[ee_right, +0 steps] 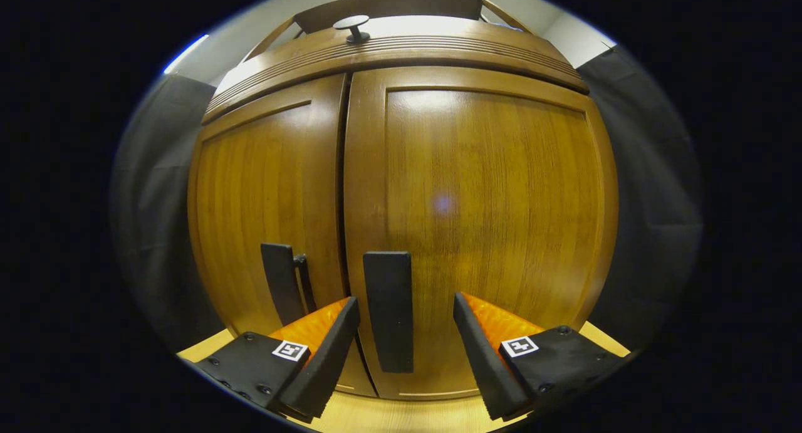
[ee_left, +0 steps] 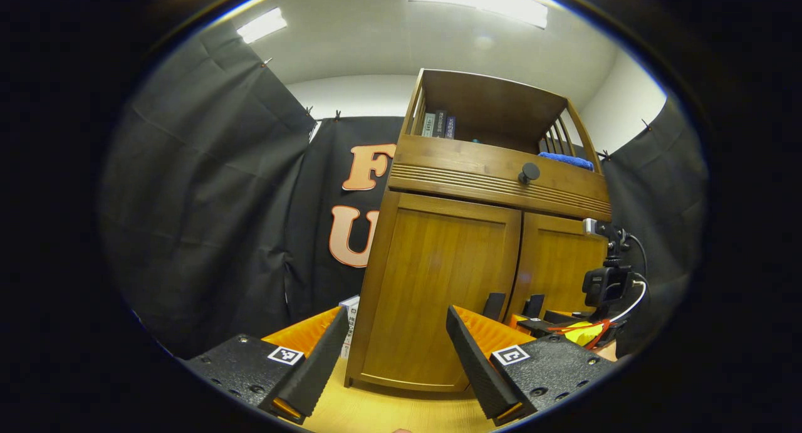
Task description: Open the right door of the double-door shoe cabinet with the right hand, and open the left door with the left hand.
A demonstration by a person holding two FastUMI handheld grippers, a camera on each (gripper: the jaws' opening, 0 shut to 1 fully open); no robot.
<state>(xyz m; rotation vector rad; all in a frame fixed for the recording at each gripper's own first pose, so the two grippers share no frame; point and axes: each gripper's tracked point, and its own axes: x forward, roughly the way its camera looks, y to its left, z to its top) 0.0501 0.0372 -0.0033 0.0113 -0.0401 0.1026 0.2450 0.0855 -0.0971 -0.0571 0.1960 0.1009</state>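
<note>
The wooden shoe cabinet has both doors shut. In the right gripper view the right door [ee_right: 501, 201] is close ahead. Its black vertical handle [ee_right: 388, 307] stands between the open fingers of my right gripper [ee_right: 406, 307], and I see no contact. The left door [ee_right: 263, 195] carries its own black handle [ee_right: 282, 289]. In the left gripper view my left gripper [ee_left: 398, 333] is open and holds nothing, a short way back from the left door [ee_left: 438, 282]. Both handles [ee_left: 494, 306] show beside the seam, and the right gripper [ee_left: 545, 323] sits low at the right door [ee_left: 557, 264].
Above the doors is a drawer with a round black knob [ee_left: 529, 172]. An open shelf on top holds books [ee_left: 438, 125] and a blue cloth [ee_left: 567, 161]. A small box [ee_left: 351, 320] stands at the cabinet's left foot. Light wooden floor [ee_left: 388, 414] lies under the grippers.
</note>
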